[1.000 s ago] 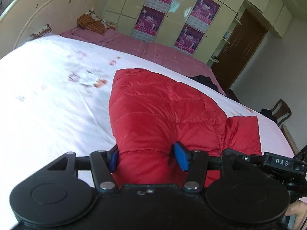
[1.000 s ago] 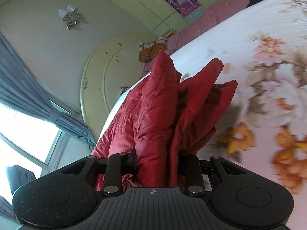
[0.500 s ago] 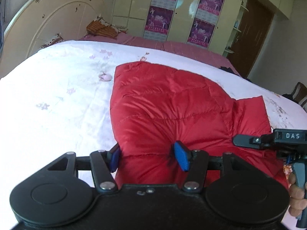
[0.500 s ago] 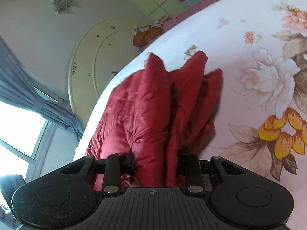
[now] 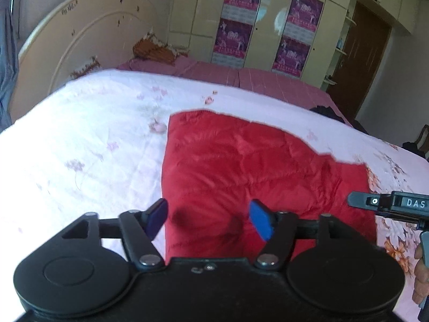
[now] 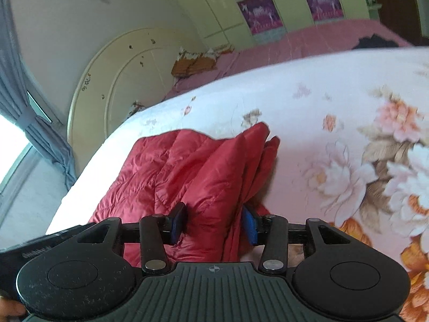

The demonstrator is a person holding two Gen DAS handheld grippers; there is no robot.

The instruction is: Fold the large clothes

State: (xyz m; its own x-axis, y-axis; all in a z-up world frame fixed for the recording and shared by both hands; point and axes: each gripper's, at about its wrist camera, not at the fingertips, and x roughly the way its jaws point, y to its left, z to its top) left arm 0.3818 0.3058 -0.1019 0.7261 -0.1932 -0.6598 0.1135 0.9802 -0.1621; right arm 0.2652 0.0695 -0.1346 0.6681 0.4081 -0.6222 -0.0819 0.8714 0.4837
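Left wrist view, red quilted puffy jacket point(image 5: 257, 166) folded flat on floral bedspread point(image 5: 80, 145), both grippers' fingers opening around its edge.

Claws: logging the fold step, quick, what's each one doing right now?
Left claw: opening, jacket between the pads, not pinched.
Right claw: opening, jacket fold between the pads, grip letting go.

Red quilted jacket point(image 5: 254, 166) ahead of the black left gripper point(image 5: 209, 220) with blue pads point(image 5: 260, 222); white quilt point(image 5: 80, 134) beneath, faint pink blossoms to the left, large peach and orange flowers point(image 6: 380, 166) right of the black right gripper point(image 6: 214, 225). Beyond: pink checked sheet point(image 5: 241, 80), cream headboard point(image 5: 80, 40), pale green wardrobe point(image 5: 270, 21) bearing purple posters point(image 5: 238, 13), brown door point(image 5: 364, 61), grey-blue curtain point(image 6: 24, 102).
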